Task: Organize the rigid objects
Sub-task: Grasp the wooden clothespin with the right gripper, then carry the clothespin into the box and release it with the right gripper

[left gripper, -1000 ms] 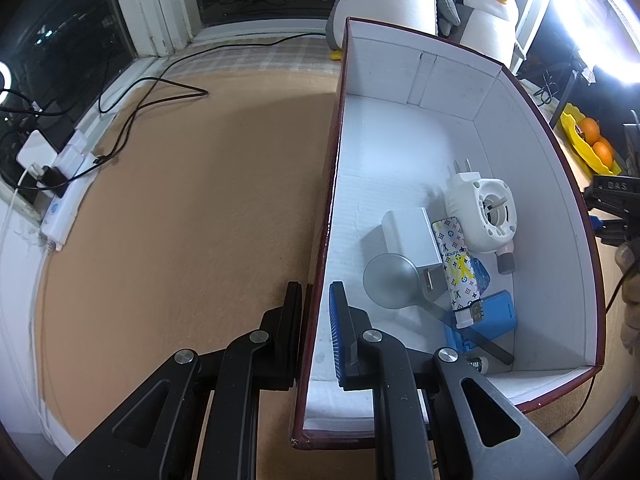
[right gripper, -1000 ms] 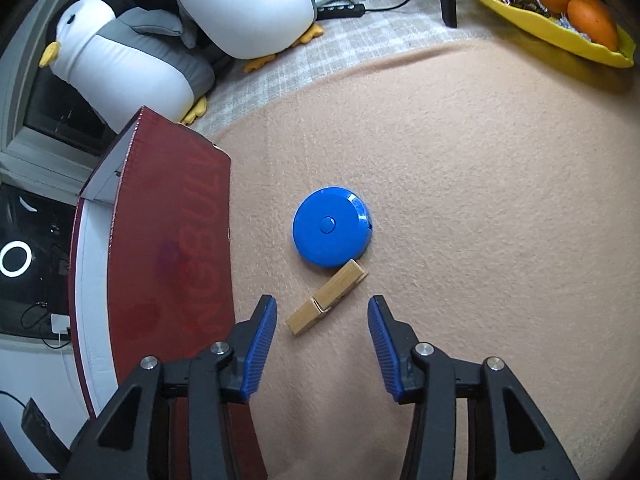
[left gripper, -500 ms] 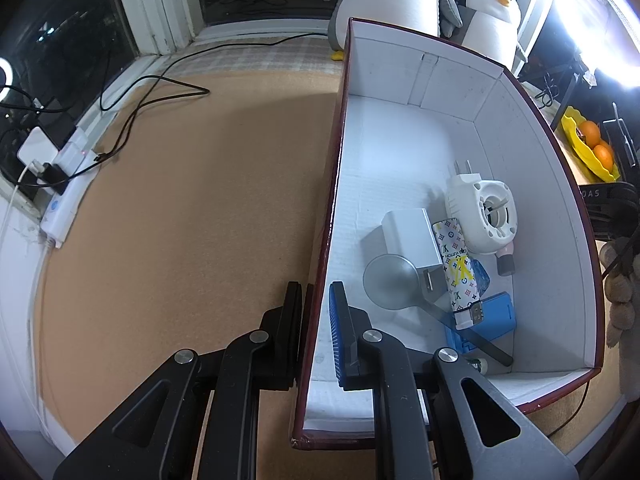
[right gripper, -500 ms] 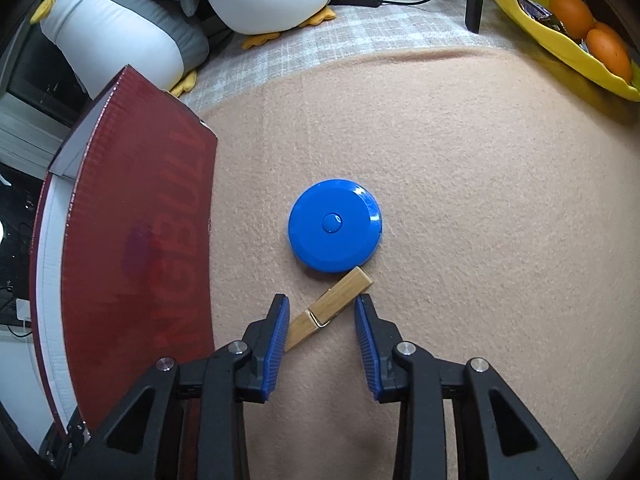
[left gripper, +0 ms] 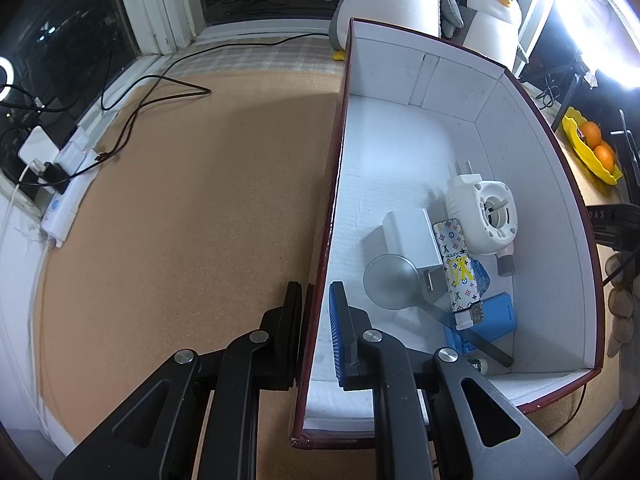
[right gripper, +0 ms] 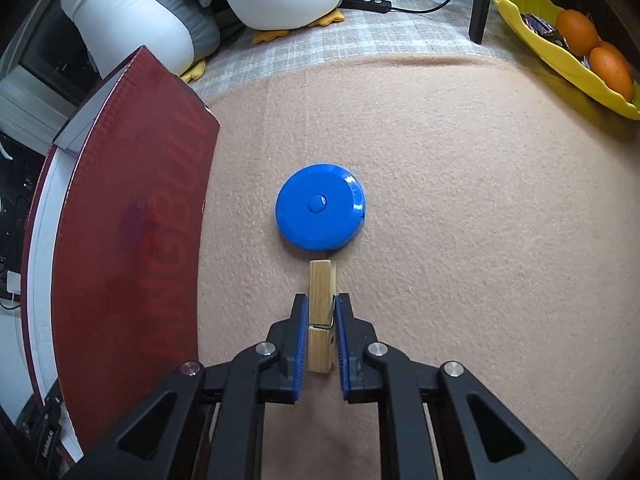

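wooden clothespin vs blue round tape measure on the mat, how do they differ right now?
The wooden clothespin is a slim, pale straight bar; the blue tape measure is a glossy flat disc with a centre button. The right gripper, whose jaws have just been closing, is shut on the clothespin, while the tape measure lies free. The clothespin is the narrower of the two. Both rest on the tan mat outside the red box, the clothespin's far end right at the disc's edge.

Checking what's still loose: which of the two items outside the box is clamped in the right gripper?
The wooden clothespin: the right gripper has just closed on it. The round blue tape measure lies free beyond its tip.
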Demonstrator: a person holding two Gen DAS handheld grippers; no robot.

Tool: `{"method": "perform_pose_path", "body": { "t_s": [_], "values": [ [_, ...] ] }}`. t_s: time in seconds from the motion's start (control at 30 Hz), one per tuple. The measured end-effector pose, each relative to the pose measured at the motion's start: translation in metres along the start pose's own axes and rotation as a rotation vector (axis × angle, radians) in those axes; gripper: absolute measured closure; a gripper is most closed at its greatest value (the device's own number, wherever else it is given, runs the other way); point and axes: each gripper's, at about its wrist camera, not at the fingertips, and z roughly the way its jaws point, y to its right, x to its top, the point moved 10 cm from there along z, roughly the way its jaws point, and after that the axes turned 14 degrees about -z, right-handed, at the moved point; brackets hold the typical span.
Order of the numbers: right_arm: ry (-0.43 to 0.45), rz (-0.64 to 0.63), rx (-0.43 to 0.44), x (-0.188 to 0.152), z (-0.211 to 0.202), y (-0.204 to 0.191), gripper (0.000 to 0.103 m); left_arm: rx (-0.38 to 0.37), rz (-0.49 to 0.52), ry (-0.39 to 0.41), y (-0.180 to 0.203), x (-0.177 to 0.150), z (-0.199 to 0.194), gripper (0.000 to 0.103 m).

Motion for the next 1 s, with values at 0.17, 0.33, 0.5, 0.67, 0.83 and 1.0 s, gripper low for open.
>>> {"method": "perform_pose_path", "body": {
  "t_s": [0.17, 0.33, 0.5, 0.67, 0.83, 1.0],
  "values": [
    [0.012, -0.008, 0.002, -0.010, -0.008, 0.004, 0.091, -0.001, -0.002, 0.001, -0.002, 0.000, -0.001, 0.091],
    [0.048, -0.039, 0.005, -0.016, -0.025, 0.001, 0.091, -0.002, -0.013, 0.005, -0.004, 0.000, -0.002, 0.091],
    [0.092, -0.083, 0.023, -0.014, -0.047, -0.011, 0.091, -0.004, -0.029, 0.005, -0.004, 0.000, -0.003, 0.091],
    [0.150, -0.161, 0.051, -0.005, -0.074, -0.045, 0.091, -0.004, -0.041, 0.004, -0.005, -0.001, -0.003, 0.090],
    [0.217, -0.268, 0.106, 0.007, -0.106, -0.094, 0.091, -0.001, -0.054, 0.007, -0.006, 0.000, -0.003, 0.091],
    [0.260, -0.394, 0.150, 0.011, -0.128, -0.146, 0.091, 0.002, -0.066, 0.010, -0.007, 0.000, -0.004, 0.091]
  ]
}}
